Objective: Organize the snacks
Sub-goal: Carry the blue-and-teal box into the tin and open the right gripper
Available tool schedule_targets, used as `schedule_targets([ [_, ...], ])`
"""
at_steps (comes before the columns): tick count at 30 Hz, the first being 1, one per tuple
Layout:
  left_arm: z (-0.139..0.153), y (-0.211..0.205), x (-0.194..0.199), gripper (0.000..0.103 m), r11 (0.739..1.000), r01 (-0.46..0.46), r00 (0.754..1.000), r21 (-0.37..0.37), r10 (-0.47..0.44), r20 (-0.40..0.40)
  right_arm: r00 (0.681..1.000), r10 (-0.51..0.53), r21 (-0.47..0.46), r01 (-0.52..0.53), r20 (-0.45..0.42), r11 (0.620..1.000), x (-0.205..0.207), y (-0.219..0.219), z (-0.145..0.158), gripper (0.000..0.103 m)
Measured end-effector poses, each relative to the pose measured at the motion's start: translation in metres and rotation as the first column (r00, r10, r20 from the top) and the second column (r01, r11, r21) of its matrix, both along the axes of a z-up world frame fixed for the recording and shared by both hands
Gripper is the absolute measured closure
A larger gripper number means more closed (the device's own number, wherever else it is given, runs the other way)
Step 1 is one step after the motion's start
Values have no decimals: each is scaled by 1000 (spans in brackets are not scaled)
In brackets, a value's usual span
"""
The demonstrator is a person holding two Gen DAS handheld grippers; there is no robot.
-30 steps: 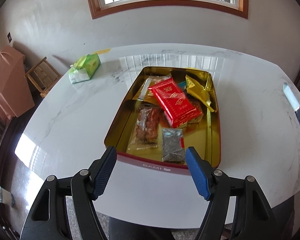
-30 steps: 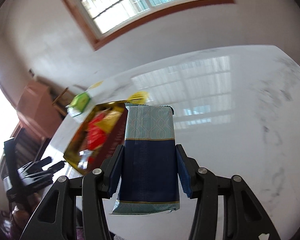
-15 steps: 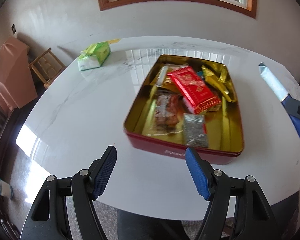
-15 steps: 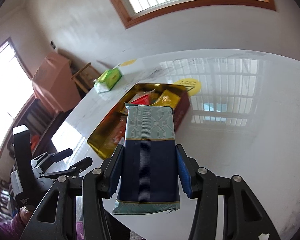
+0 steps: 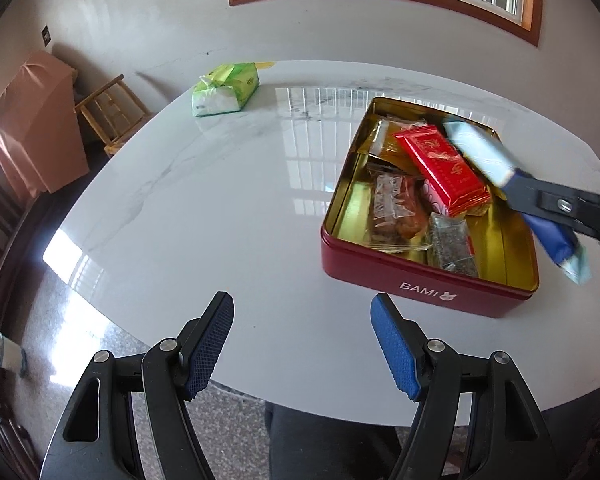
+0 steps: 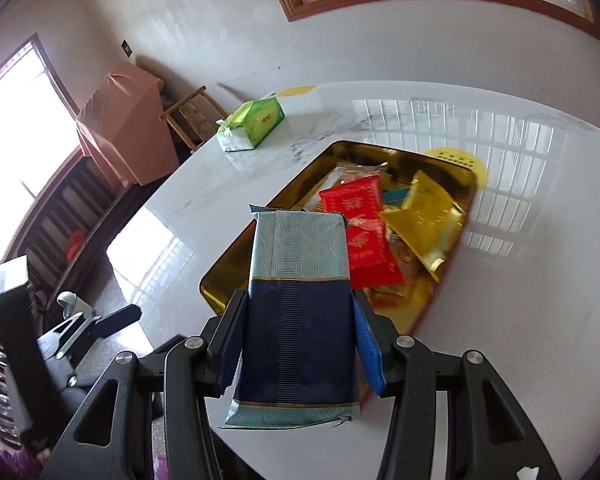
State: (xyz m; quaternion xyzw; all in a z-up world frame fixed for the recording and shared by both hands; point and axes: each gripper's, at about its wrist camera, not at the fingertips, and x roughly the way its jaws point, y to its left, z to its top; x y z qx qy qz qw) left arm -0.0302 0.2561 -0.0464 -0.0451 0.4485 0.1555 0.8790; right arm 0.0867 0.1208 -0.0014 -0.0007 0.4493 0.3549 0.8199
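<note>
Right gripper (image 6: 297,344) now over the tin (image 5: 428,280) — clamped on blue packet (image 6: 297,308), left gripper (image 5: 302,344) open, empty

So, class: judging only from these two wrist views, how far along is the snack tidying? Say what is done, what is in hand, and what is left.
Done: several snacks already lie in the red tin, including a red packet and a gold packet.
In hand: the right gripper holds a blue packet above the tin, not yet released.
Left: dropping that packet in. The left gripper is open and holds nothing. No other loose snacks show; only a green tissue pack lies on the table.
</note>
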Motion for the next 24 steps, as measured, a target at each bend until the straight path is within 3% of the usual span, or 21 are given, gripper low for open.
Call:
schedule_targets([
  [24,-10,21,4,31,1000,-16,1000,16,16,-12,999,-9,-71,6,-45,997,21,43,-29,56],
])
